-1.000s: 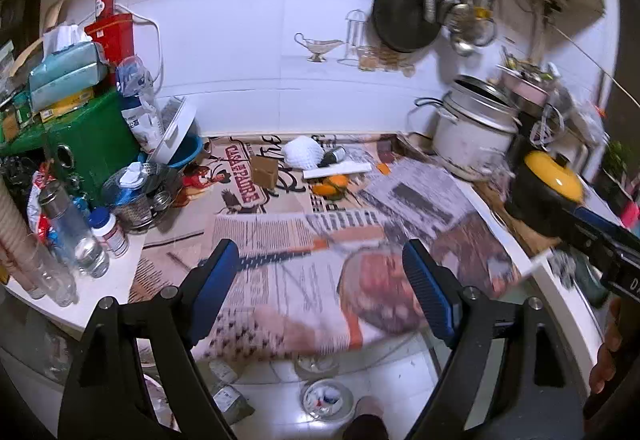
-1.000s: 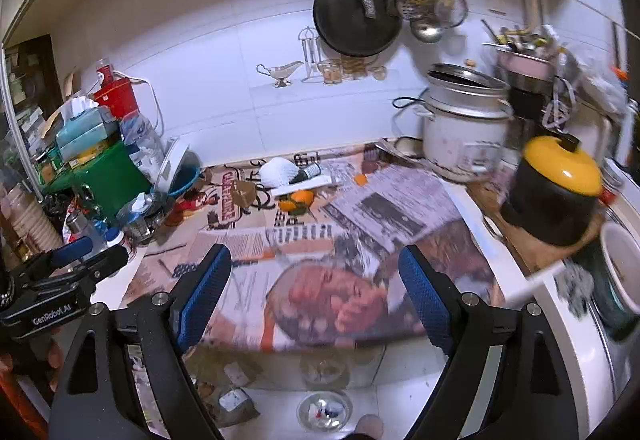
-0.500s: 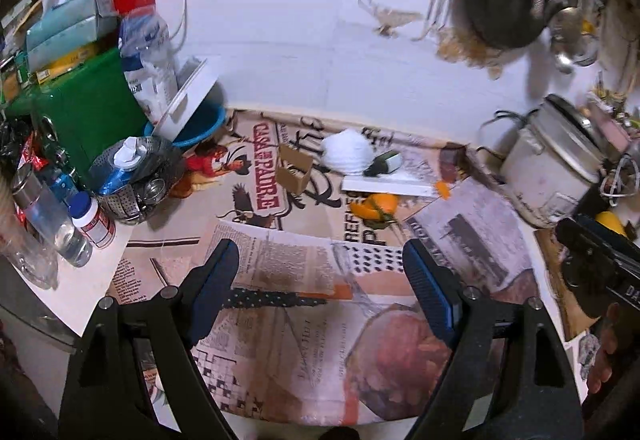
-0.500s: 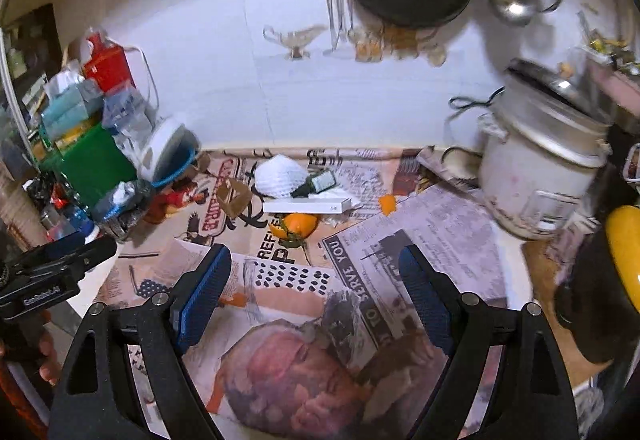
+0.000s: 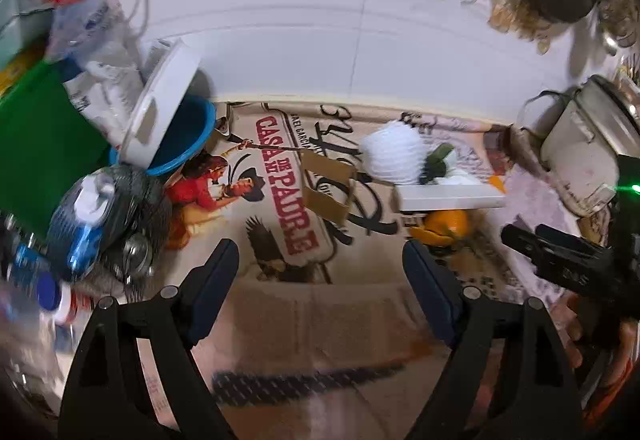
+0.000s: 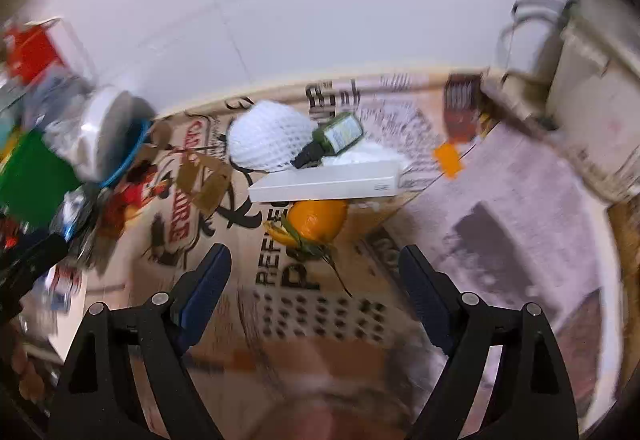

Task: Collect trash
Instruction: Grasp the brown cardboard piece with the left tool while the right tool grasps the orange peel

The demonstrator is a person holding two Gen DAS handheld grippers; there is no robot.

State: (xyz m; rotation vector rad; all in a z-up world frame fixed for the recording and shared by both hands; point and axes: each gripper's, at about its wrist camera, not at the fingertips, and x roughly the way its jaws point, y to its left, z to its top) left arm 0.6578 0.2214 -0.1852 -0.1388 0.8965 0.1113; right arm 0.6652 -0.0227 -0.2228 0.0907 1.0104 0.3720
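Note:
Trash lies on a newspaper-covered counter (image 6: 500, 207). A white foam net (image 6: 264, 139) sits by the wall, and a small green bottle (image 6: 332, 137) leans on it. In front lie a flat white box (image 6: 324, 181), an orange with peel and leaves (image 6: 316, 220) and a folded cardboard scrap (image 5: 326, 185). My right gripper (image 6: 316, 280) is open just short of the orange, nothing between its fingers. My left gripper (image 5: 320, 278) is open in front of the cardboard, likewise empty. The foam net (image 5: 394, 151) and orange (image 5: 444, 224) show up right of centre in the left wrist view.
A blue bowl with a white lid (image 5: 176, 127), a green box (image 5: 36, 143) and a mesh basket of bottles (image 5: 104, 215) crowd the left. A white rice cooker (image 6: 600, 99) stands at the right. The right gripper and a hand (image 5: 576, 268) show at the left view's right edge.
Both grippers have moved forward and down over the counter, closing in on the trash pile. The floor and counter edge have dropped out of view. Jaws stayed as wide as before.

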